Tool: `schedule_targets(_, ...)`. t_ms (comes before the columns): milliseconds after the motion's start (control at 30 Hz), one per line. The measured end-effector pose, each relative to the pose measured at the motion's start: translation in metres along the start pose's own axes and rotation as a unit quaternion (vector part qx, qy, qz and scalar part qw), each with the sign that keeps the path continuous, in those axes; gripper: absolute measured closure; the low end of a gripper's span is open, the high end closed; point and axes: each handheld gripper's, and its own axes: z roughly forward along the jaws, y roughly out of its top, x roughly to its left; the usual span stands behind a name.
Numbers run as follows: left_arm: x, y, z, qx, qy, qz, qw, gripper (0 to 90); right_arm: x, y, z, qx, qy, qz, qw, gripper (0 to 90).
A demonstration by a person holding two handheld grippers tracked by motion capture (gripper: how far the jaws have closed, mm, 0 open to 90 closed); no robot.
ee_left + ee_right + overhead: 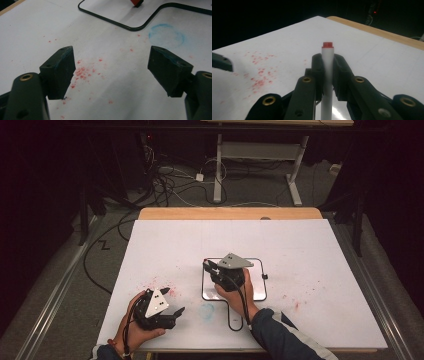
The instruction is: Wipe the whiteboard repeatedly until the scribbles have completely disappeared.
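Two jaws of the right gripper [327, 67] are clamping a white marker [327, 75] with a red end; the high view is placing this gripper [210, 266] over the small whiteboard [257, 292]. Left gripper [111, 70] is gaping wide over red specks [82, 72] on the table sheet [310, 250], holding nothing.

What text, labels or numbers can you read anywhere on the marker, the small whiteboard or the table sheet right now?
None: no readable text in any view.
Marker in the right claw: plain white barrel, red end, no print visible.
Small whiteboard: blank where it shows.
White table sheet: red specks and a smudged blue ring, no letters or digits.
Grey plates on both claws: holes, no lettering.
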Motion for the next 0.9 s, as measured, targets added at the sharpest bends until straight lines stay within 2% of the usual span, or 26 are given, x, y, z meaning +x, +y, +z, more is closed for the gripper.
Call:
schedule_targets(67, 0.001, 0.000, 0.000, 0.000, 0.000, -0.001, 1.0000, 21.4, -0.001, 0.001, 0.002, 0.003, -0.008, -0.002, 1.0000, 81.4)
schedule_targets(200, 0.001, -0.001, -0.001, -0.001, 0.000, -0.004, 1.0000, 21.4, 0.006, 0.000, 0.002, 0.004, 0.014, 0.002, 0.9999, 81.4)
schedule_targets(300, 0.001, 0.000, -0.001, -0.004, 0.004, 0.002, 1.0000, 21.3, 0.013, -0.001, 0.001, 0.005, 0.016, -0.010, 0.9998, 81.4)
schedule_targets(367, 0.000, 0.000, -0.001, -0.001, 0.001, -0.001, 1.0000, 21.4, 0.009, -0.002, 0.000, 0.005, 0.009, -0.007, 0.9999, 81.5)
schedule_targets(467, 0.000, 0.000, 0.000, 0.001, 0.001, 0.000, 1.0000, 21.4, -0.002, -0.003, -0.003, 0.002, -0.015, -0.009, 0.9998, 81.5)
schedule_targets(533, 0.001, 0.000, 0.000, 0.002, 0.000, 0.001, 1.0000, 21.4, -0.007, -0.004, -0.003, 0.001, -0.016, 0.009, 0.9998, 81.5)
schedule_targets(633, 0.001, 0.000, 0.000, 0.002, 0.000, 0.000, 1.0000, 21.3, -0.001, -0.004, -0.002, -0.001, -0.001, 0.007, 1.0000, 81.5)
schedule_targets(733, 0.001, -0.001, -0.001, 0.001, 0.001, -0.001, 1.0000, 21.4, 0.008, -0.004, -0.001, 0.004, 0.007, -0.007, 0.9999, 81.5)
schedule_targets(800, 0.001, -0.001, -0.001, 0.000, 0.001, -0.003, 1.0000, 21.4, 0.003, -0.004, -0.001, 0.004, 0.000, -0.007, 1.0000, 81.4)
schedule_targets(900, 0.001, -0.002, -0.002, -0.001, 0.002, -0.003, 1.0000, 21.4, -0.016, -0.004, -0.005, 0.005, -0.025, 0.005, 0.9997, 81.5)
